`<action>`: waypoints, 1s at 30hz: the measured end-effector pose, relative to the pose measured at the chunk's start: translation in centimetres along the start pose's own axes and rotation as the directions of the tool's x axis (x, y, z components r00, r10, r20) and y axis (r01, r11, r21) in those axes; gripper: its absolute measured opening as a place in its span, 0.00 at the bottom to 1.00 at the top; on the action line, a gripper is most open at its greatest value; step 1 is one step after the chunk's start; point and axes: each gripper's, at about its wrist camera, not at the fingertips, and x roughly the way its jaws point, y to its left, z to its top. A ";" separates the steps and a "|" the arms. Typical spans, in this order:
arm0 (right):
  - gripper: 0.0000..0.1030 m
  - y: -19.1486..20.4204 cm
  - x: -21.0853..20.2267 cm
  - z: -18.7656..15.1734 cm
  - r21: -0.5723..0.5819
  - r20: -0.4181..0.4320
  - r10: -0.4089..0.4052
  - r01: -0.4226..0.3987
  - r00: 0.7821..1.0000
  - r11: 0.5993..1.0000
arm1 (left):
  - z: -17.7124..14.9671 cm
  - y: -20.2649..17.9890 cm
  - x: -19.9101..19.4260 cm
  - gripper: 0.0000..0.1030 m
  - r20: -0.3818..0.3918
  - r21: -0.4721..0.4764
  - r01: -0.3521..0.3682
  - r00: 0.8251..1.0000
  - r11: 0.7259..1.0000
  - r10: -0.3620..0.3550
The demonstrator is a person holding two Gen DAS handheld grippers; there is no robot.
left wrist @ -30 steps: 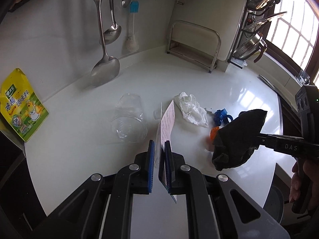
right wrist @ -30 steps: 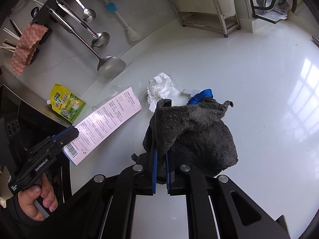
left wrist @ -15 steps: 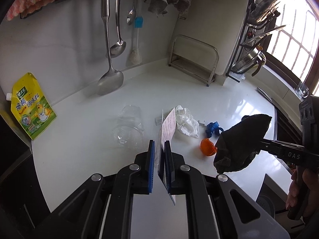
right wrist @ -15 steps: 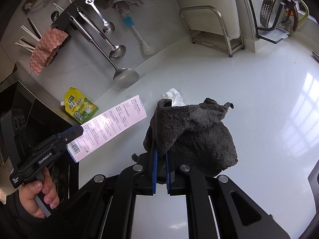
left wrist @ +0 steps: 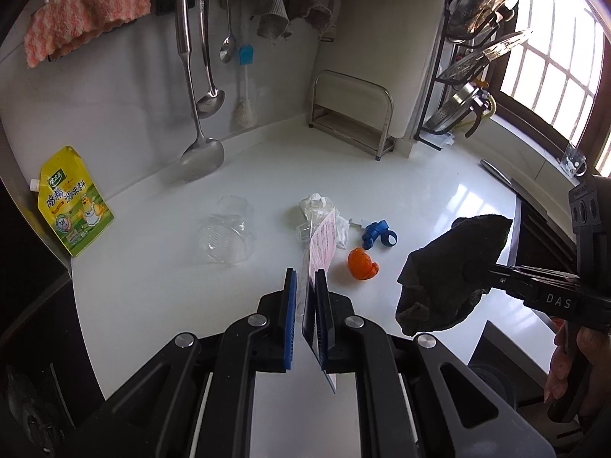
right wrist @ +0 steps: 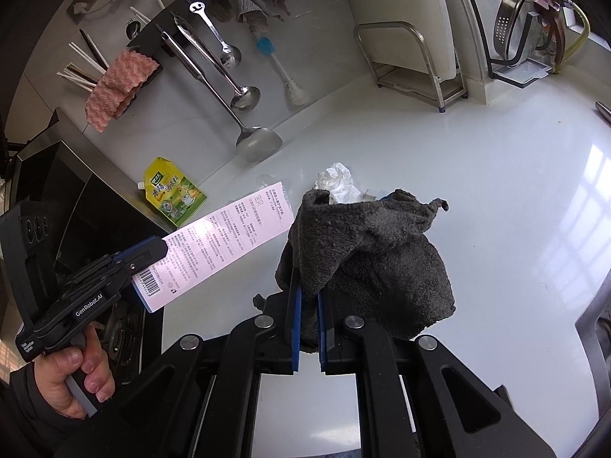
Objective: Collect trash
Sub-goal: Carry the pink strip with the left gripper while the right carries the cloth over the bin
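Left wrist view: left tool [left wrist: 305, 294] pinches a flat pink box [left wrist: 322, 244] edge-on; right tool [right wrist: 308, 305] pinches a grey cloth [right wrist: 382, 259], both raised above the bench [left wrist: 420, 175]. Advice: keep both grips firm in transit. Tissue [left wrist: 317, 206], orange cap [left wrist: 361, 263] and clear cup [left wrist: 225, 234] lie mid-bench. No bin is visible; the cloth hides part of the litter.

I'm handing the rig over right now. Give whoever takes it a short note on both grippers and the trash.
Left gripper: shut on the pink printed card, lifted off the counter.
Right gripper: shut on the dark grey cloth, also lifted.
On the white counter: clear plastic cup on its side, crumpled tissue, blue plastic piece, orange cap.
Done: card and cloth picked up.
Left: drop them off; collect the rest. No bin in view.
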 end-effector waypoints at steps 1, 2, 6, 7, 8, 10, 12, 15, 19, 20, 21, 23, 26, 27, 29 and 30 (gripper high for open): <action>0.07 -0.1 -0.4 -0.3 -0.004 -0.002 0.002 -0.002 1.000 1.000 | -0.2 -0.4 -0.3 0.09 0.001 0.000 -0.002 1.000 1.000 0.002; 0.07 -0.1 -0.8 -0.7 -0.008 -0.002 0.002 -0.002 1.000 1.000 | -0.4 -0.9 -0.6 0.09 0.003 0.001 -0.005 1.000 1.000 0.005; 0.07 -0.6 -2.6 -2.0 -0.022 -0.006 0.006 -0.006 1.000 1.000 | -1.1 -2.8 -1.7 0.09 0.009 0.001 -0.012 1.000 1.000 0.012; 0.07 -0.6 -3.0 -2.3 -0.025 -0.006 0.005 -0.006 1.000 1.000 | -1.4 -3.3 -2.0 0.09 0.011 0.003 -0.013 1.000 1.000 0.013; 0.07 -0.7 -3.5 -2.6 -0.028 -0.006 0.005 -0.005 1.000 1.000 | -1.6 -3.8 -2.3 0.09 0.012 0.004 -0.012 1.000 1.000 0.012; 0.07 -1.0 -4.4 -3.3 -0.031 -0.006 0.006 -0.006 1.000 1.000 | -2.1 -4.8 -2.8 0.09 0.015 0.006 -0.014 1.000 1.000 0.014; 0.07 -1.2 -5.4 -3.8 -0.033 -0.004 0.006 -0.006 1.000 0.999 | -2.5 -5.6 -3.3 0.09 0.016 0.005 -0.012 1.000 1.000 0.012; 0.07 -1.5 -6.8 -4.8 -0.037 -0.002 0.005 -0.005 1.000 0.999 | -3.2 -7.0 -4.1 0.09 0.019 0.005 -0.009 1.000 1.000 0.009; 0.07 -1.9 -8.6 -6.1 -0.043 0.000 0.004 -0.004 1.000 0.999 | -4.0 -8.6 -5.0 0.09 0.025 0.005 -0.007 1.000 1.000 0.006; 0.07 -2.0 -9.0 -6.4 -0.044 0.001 0.004 -0.004 1.000 0.999 | -4.1 -9.0 -5.2 0.09 0.026 0.005 -0.005 1.000 1.000 0.005; 0.07 -2.0 -9.4 -6.7 -0.045 0.001 0.003 -0.002 1.000 0.999 | -4.3 -9.3 -5.4 0.09 0.027 0.006 -0.005 1.000 1.000 0.004; 0.07 -2.3 -10.1 -7.2 -0.045 0.002 0.002 -0.002 1.000 0.999 | -4.7 -10.1 -5.8 0.09 0.029 0.008 -0.003 1.000 1.000 0.003; 0.07 -2.7 -11.1 -8.1 -0.042 0.003 -0.001 0.001 1.000 0.999 | -5.2 -11.2 -6.3 0.09 0.030 0.012 0.002 1.000 1.000 -0.002; 0.07 -2.9 -11.4 -8.4 -0.040 0.002 -0.004 0.004 1.000 0.999 | -5.3 -11.6 -6.4 0.09 0.031 0.013 0.004 1.000 1.000 -0.004; 0.07 -3.2 -12.0 -9.0 -0.038 0.000 -0.008 0.008 1.000 0.999 | -5.7 -12.2 -6.7 0.09 0.030 0.015 0.009 1.000 1.000 -0.009; 0.07 -3.3 -12.3 -9.3 -0.036 -0.002 -0.009 0.009 1.000 0.999 | -5.9 -12.6 -6.8 0.09 0.030 0.016 0.011 0.999 1.000 -0.011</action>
